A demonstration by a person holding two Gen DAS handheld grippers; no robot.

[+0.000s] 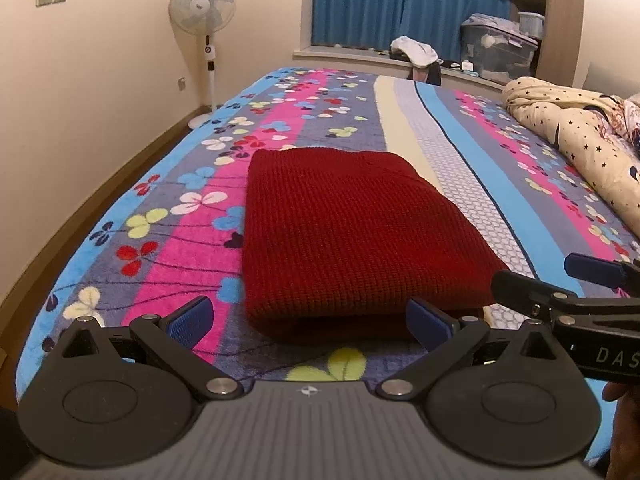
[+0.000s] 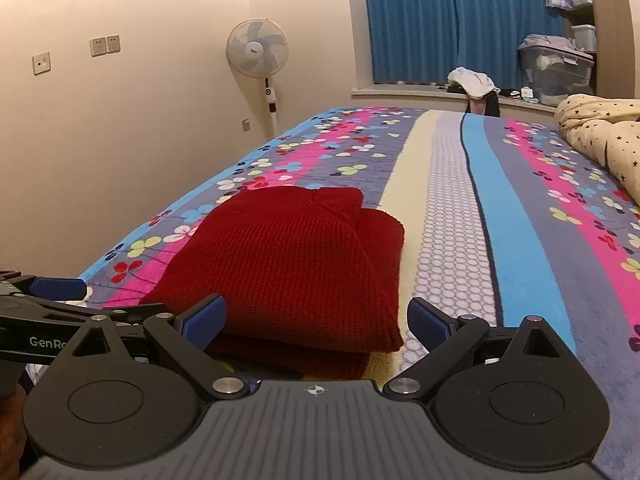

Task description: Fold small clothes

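A dark red knitted garment (image 1: 344,236) lies folded in a thick rectangle on the flowered blanket (image 1: 160,240). My left gripper (image 1: 310,322) stands open at the fold's near edge, its blue pads wide apart with nothing between them. In the right wrist view the same red garment (image 2: 288,264) shows its stacked layers, and my right gripper (image 2: 318,322) is open just before its near right corner. Each gripper shows at the side of the other's view: the right gripper (image 1: 556,280) at the right edge, the left gripper (image 2: 60,300) at the left edge.
A cream star-print quilt (image 1: 576,136) is bunched along the bed's right side. A standing fan (image 1: 204,12) is by the left wall. Blue curtains (image 1: 400,0), a window ledge with white clothes (image 1: 414,50) and a storage bin (image 1: 498,50) lie beyond the bed.
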